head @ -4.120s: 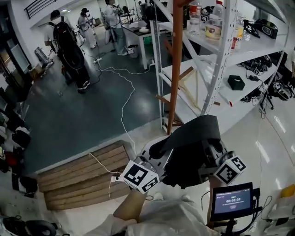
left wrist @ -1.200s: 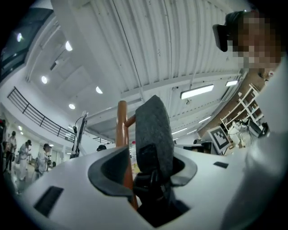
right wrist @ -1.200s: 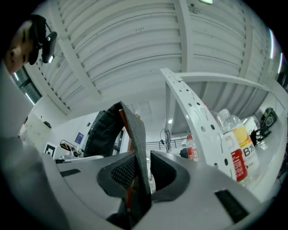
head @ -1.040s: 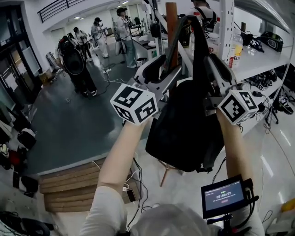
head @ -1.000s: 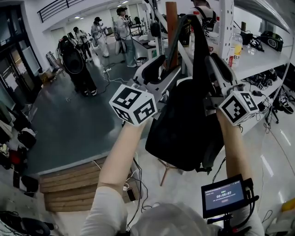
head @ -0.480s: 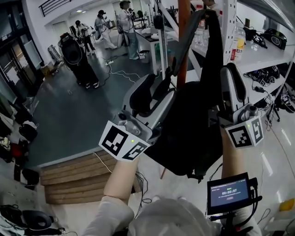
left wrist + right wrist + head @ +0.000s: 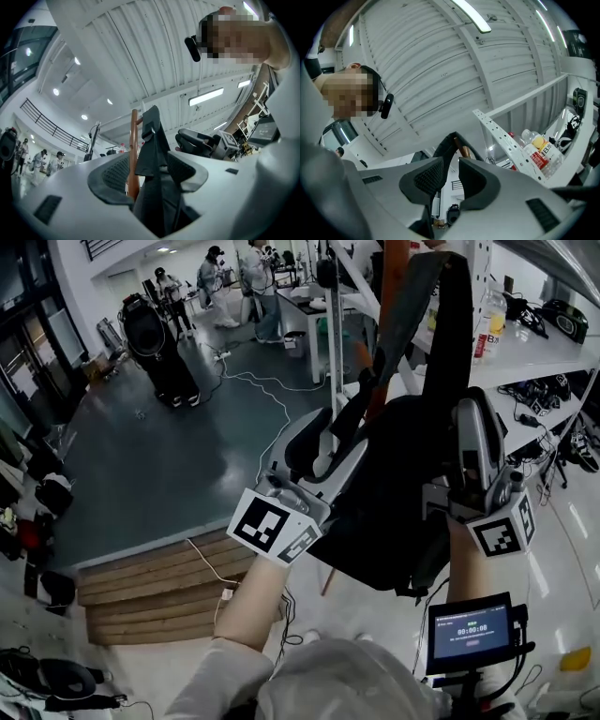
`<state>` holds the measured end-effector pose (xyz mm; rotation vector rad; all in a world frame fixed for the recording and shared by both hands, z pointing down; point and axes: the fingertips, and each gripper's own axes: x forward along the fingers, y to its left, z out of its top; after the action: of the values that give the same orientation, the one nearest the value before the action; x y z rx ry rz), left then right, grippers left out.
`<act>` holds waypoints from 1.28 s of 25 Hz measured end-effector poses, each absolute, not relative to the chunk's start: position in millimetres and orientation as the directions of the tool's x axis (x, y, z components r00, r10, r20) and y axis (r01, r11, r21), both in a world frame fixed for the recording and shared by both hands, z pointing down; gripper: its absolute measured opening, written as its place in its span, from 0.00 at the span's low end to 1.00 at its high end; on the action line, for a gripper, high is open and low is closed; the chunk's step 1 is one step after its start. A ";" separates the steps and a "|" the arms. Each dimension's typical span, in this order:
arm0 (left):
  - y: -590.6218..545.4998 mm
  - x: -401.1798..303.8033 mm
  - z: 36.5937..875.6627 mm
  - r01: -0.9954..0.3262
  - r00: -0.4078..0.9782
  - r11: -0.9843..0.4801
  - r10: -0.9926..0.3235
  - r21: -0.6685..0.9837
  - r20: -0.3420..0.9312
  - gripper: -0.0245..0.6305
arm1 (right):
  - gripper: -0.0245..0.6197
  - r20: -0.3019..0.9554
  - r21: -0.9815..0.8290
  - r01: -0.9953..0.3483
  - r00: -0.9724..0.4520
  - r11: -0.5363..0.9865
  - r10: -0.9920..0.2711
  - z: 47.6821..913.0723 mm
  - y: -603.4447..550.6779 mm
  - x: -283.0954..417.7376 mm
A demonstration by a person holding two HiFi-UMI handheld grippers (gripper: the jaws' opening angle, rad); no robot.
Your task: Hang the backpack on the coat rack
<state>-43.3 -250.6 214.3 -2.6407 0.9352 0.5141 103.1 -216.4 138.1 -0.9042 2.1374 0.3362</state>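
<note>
The black backpack (image 7: 384, 502) hangs in front of me, its straps running up beside the brown coat rack pole (image 7: 392, 287). My left gripper (image 7: 328, 432) is at the bag's left side. In the left gripper view it (image 7: 152, 161) is shut on a thick black strap (image 7: 152, 131), with the pole (image 7: 133, 154) just behind. My right gripper (image 7: 469, 413) is at the bag's right side. In the right gripper view it (image 7: 450, 164) shows a narrow lit gap. A thin strap (image 7: 442, 151) lies against the left pad and loops over a brown peg (image 7: 463, 150).
White metal shelving (image 7: 525, 343) with bottles (image 7: 536, 152) stands right behind the rack. Wooden pallets (image 7: 159, 587) lie on the floor at lower left, with a white cable (image 7: 262, 427) beyond. Several people (image 7: 258, 287) stand far back. A small screen (image 7: 469, 629) sits at lower right.
The backpack came up from low near the floor to the rack. Over the last second both grippers dropped lower while the straps stayed up by the pole and stretched out.
</note>
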 end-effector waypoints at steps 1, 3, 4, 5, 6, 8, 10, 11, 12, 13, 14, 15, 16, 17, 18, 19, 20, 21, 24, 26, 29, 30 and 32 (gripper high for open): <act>-250.9 -43.8 219.0 -0.645 0.724 -0.751 -0.545 -0.138 -0.422 0.41 | 0.18 -0.730 -0.066 -0.695 -0.455 0.716 -0.509 147.3 -217.6 100.2; -250.1 -44.0 230.2 -0.634 0.725 -0.767 -0.543 -0.102 -0.424 0.41 | 0.18 -0.677 -0.110 -0.669 -0.491 0.735 -0.548 170.4 -225.1 91.3; -249.8 -43.8 236.8 -0.627 0.726 -0.774 -0.543 -0.082 -0.421 0.41 | 0.18 -0.647 -0.144 -0.645 -0.512 0.750 -0.565 183.4 -230.0 86.5; -249.8 -43.6 243.7 -0.621 0.728 -0.781 -0.545 -0.063 -0.416 0.41 | 0.18 -0.622 -0.181 -0.619 -0.530 0.764 -0.577 196.1 -234.5 82.3; -249.7 -43.2 250.4 -0.614 0.730 -0.788 -0.547 -0.043 -0.410 0.41 | 0.18 -0.603 -0.218 -0.595 -0.541 0.774 -0.586 208.0 -238.2 79.1; -246.6 -41.2 262.9 -0.598 0.737 -0.801 -0.545 -0.010 -0.399 0.41 | 0.18 -0.569 -0.277 -0.572 -0.549 0.772 -0.612 230.6 -242.7 75.6; -240.9 -37.3 275.0 -0.585 0.746 -0.811 -0.542 0.008 -0.386 0.41 | 0.18 -0.525 -0.316 -0.581 -0.551 0.750 -0.648 252.3 -245.2 74.3; -238.5 -35.7 281.1 -0.583 0.749 -0.812 -0.544 0.015 -0.378 0.41 | 0.18 -0.506 -0.333 -0.585 -0.551 0.740 -0.664 261.9 -245.8 74.2; -236.4 -34.6 287.3 -0.582 0.750 -0.813 -0.548 0.024 -0.370 0.41 | 0.18 -0.493 -0.350 -0.583 -0.551 0.733 -0.674 270.3 -245.7 74.5; -234.7 -34.0 293.8 -0.579 0.751 -0.814 -0.551 0.037 -0.365 0.41 | 0.18 -0.487 -0.369 -0.577 -0.548 0.729 -0.680 277.8 -245.1 75.0; -233.3 -33.6 300.3 -0.575 0.751 -0.817 -0.553 0.055 -0.361 0.41 | 0.18 -0.483 -0.387 -0.571 -0.543 0.724 -0.687 284.9 -244.4 75.9; -232.1 -33.0 306.8 -0.568 0.751 -0.819 -0.554 0.076 -0.359 0.41 | 0.18 -0.478 -0.404 -0.568 -0.537 0.717 -0.695 291.9 -243.8 76.8; -231.1 -32.1 313.5 -0.561 0.752 -0.822 -0.555 0.097 -0.356 0.41 | 0.18 -0.472 -0.419 -0.567 -0.531 0.709 -0.704 298.8 -243.3 77.4; -230.1 -30.6 320.3 -0.556 0.753 -0.823 -0.557 0.115 -0.351 0.41 | 0.18 -0.465 -0.432 -0.565 -0.528 0.703 -0.711 305.7 -242.3 77.5; -229.2 -28.7 327.1 -0.552 0.755 -0.824 -0.559 0.128 -0.343 0.41 | 0.18 -0.456 -0.443 -0.563 -0.529 0.698 -0.716 312.7 -241.0 76.9; -228.4 -27.0 333.6 -0.550 0.757 -0.824 -0.562 0.139 -0.334 0.41 | 0.18 -0.445 -0.452 -0.560 -0.532 0.694 -0.720 319.8 -239.4 75.7; -227.8 -25.7 339.7 -0.550 0.758 -0.822 -0.565 0.148 -0.325 0.41 | 0.18 -0.434 -0.458 -0.560 -0.537 0.690 -0.724 326.9 -237.9 74.0; -227.3 -24.9 345.4 -0.549 0.759 -0.820 -0.569 0.158 -0.316 0.41 | 0.18 -0.421 -0.464 -0.561 -0.541 0.685 -0.728 334.2 -236.5 72.1; -225.7 -22.9 360.2 -0.540 0.768 -0.822 -0.570 0.183 -0.292 0.41 | 0.18 -0.385 -0.483 -0.570 -0.544 0.665 -0.746 354.9 -234.5 66.1; -225.9 -22.0 366.8 -0.531 0.776 -0.826 -0.564 0.190 -0.282 0.41 | 0.18 -0.370 -0.495 -0.566 -0.550 0.660 -0.749 363.8 -234.9 61.7; -226.5 -22.7 371.8 -0.523 0.779 -0.827 -0.562 0.205 -0.279 0.41 | 0.18 -0.357 -0.492 -0.561 -0.567 0.666 -0.742 368.4 -233.9 54.0; -226.1 -23.0 373.2 -0.523 0.779 -0.827 -0.562 0.208 -0.277 0.41 | 0.18 -0.354 -0.485 -0.564 -0.572 0.668 -0.740 368.8 -233.1 52.0; -225.0 -23.3 376.7 -0.524 0.779 -0.825 -0.565 0.212 -0.271 0.41 | 0.18 -0.350 -0.466 -0.577 -0.577 0.671 -0.739 369.1 -230.8 49.6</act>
<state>-23.3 -225.0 376.7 -3.0799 0.9470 0.5344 49.6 -230.8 369.1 -1.0156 2.3628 -0.4116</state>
